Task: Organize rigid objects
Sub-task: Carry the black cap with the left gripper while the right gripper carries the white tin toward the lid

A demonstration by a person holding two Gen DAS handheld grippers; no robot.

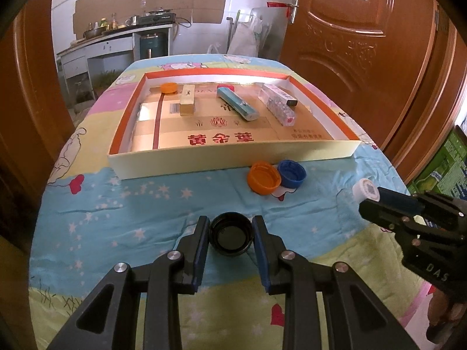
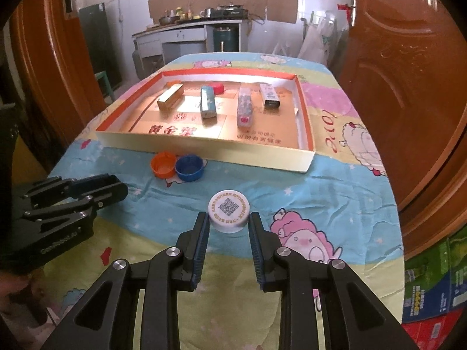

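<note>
Cardboard tray (image 1: 233,157) holds boxes; left tongs (image 1: 230,234) grip black cap (image 1: 230,233), right tongs (image 2: 229,221) white cap (image 2: 229,211).

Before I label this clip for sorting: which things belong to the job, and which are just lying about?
Job: black cap in left gripper, white cap in right gripper, orange cap, blue cap, tray with small boxes.

Lying about: door, stove, cartons.

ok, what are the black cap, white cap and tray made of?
Black cap: looks like moulded plastic, glossy, ribbed rim. White cap: probably plastic, smooth matte, printed QR label on top. Tray: likely cardboard, thin folded walls, cream outside, orange inside.
</note>
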